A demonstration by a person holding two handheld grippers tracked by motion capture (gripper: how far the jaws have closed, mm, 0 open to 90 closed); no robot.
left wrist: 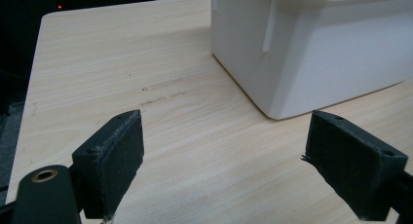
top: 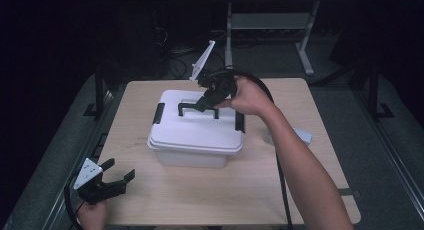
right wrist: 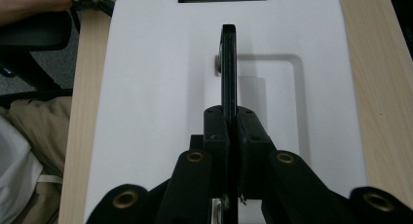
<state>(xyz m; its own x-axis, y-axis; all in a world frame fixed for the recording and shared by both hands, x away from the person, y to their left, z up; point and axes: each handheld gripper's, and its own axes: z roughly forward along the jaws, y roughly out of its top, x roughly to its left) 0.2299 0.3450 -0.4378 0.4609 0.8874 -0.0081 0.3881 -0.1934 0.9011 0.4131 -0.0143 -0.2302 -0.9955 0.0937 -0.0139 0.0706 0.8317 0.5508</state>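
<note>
From above, the left tool [top: 116, 175] is resting released at the worktop [top: 210, 200] edge. The right tool [top: 207, 101] is gripping the black handle [top: 190, 106] atop the white box [top: 195, 135].

Left gripper view: the box [left wrist: 311, 48] is sitting just beyond the spread jaws.

Right gripper view: the right tool [right wrist: 228, 131] is clenching the upright handle [right wrist: 228, 63] over the lid [right wrist: 146, 112].

right hand-held gripper [top: 202, 104] clamped; left hand-held gripper [top: 120, 171] agape

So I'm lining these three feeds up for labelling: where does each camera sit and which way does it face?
High view: above the person's side, looking forward and down on the table; both forearms, left gripper and right gripper show.
Left gripper view: rides the left gripper, facing the white box; open jaws.
Right gripper view: rides the right gripper, looking down the lid; jaws shut on the black handle.
All three share the box.
</note>
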